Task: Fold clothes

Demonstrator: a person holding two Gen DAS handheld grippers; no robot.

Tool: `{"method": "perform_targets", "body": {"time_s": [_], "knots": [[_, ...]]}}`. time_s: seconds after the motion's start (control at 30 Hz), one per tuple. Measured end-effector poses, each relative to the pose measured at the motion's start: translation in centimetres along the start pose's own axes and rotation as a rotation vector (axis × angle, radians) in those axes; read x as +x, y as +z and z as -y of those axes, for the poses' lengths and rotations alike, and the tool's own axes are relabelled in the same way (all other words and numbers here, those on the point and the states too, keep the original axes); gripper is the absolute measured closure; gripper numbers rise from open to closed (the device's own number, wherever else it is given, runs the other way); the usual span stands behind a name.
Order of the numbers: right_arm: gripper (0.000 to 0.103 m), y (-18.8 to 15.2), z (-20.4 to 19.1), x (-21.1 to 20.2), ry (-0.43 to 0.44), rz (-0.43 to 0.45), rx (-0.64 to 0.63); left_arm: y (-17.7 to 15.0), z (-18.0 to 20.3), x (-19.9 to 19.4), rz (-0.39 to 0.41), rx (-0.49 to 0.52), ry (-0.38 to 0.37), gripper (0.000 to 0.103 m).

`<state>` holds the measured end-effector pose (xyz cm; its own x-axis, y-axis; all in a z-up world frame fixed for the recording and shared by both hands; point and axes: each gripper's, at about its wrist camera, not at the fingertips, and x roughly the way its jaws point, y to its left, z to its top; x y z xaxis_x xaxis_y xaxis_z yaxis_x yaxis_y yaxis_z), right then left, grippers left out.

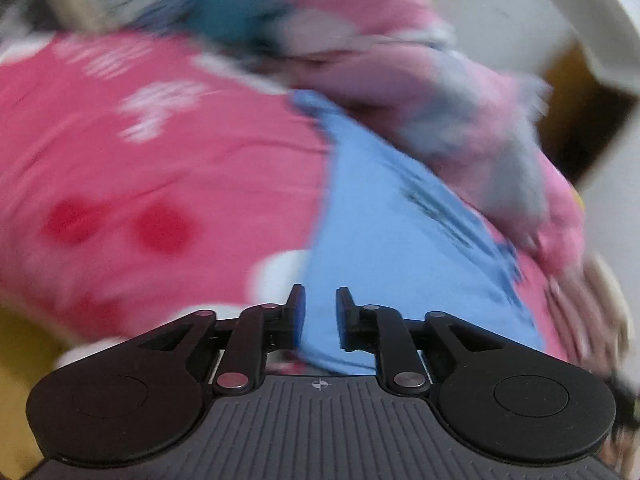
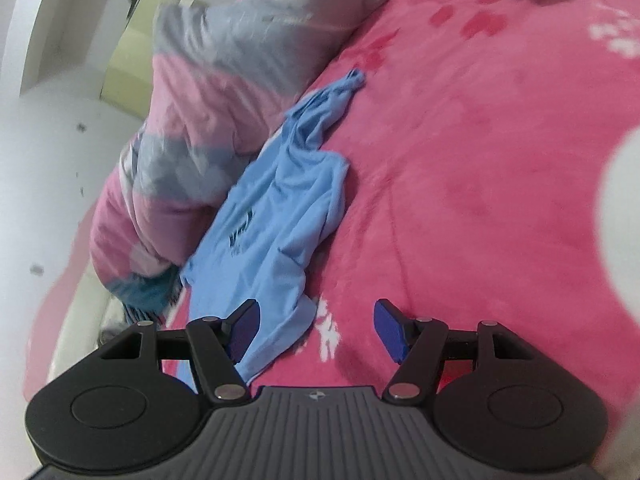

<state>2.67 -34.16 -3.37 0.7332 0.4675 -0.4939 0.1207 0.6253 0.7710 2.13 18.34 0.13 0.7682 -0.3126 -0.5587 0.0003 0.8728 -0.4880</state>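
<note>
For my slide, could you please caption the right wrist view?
Open right gripper above a crumpled blue shirt on a pink blanket.

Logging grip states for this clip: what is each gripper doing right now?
Left gripper: open a little, nothing pinched, blue shirt beyond it.
Right gripper: open wide, empty, above the shirt's near edge.

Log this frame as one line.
task: fold clothes | blue shirt: crumpled on pink blanket | left hand-held gripper: narrow gap, empty | right hand-held gripper: open, empty
</note>
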Motion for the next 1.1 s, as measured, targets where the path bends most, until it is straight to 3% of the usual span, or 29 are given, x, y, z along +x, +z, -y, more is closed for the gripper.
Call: {"method": "perform_targets", "body": {"time_s": [0.07, 0.2, 0.27, 0.33, 0.37, 0.57, 0.67, 0.77, 0.83, 0.93, 1.1], "knots": [[0.04, -0.4, -0.8, 1.2, 0.007, -0.02, -0.05, -0.2, 3.3, 1.9, -0.037, 0.122, -0.056, 0.074], [0.048, -1.1, -2.2, 2.8, -0.002, -0.027, -0.151, -1.8, 10.5, 6.7, -0.129, 0.394, -0.168, 0.071], [0.061, -0.8, -2.4, 3.7, -0.012, -0.032, -0.172, -2.9, 13.8, 8.8, -0.169, 0.507, -0.222, 0.069], [0.092, -0.1, -2.6, 5.0, -0.011, -0.056, -0.193, -4.2, 16.3, 10.4, -0.199, 0.603, -0.27, 0.064], [0.096, 0.4, -2.8, 5.6, 0.005, -0.072, -0.192, -4.8, 17.6, 11.1, -0.206, 0.646, -0.287, 0.063], [0.097, 3.1, -6.1, 10.3, 0.142, -0.169, -0.237, -6.6, 22.4, 13.5, -0.18, 0.79, -0.295, 0.049], [0.092, 4.5, -6.9, 13.4, 0.161, -0.223, -0.219, -6.2, 22.8, 14.9, -0.169, 0.778, -0.246, 0.049], [0.081, 6.1, -5.4, 14.6, 0.214, -0.233, -0.111, -5.0, 21.5, 16.7, -0.179, 0.682, -0.199, 0.05], [0.077, 6.9, -3.4, 13.8, 0.287, -0.208, -0.003, -4.1, 20.6, 17.6, -0.187, 0.617, -0.172, 0.05], [0.068, 7.6, -1.5, 11.4, 0.317, -0.15, 0.057, -3.3, 18.9, 18.3, -0.2, 0.527, -0.167, 0.051], [0.068, 6.7, -0.6, 10.0, 0.287, -0.174, 0.102, -2.4, 17.7, 18.8, -0.196, 0.449, -0.168, 0.051]]}}
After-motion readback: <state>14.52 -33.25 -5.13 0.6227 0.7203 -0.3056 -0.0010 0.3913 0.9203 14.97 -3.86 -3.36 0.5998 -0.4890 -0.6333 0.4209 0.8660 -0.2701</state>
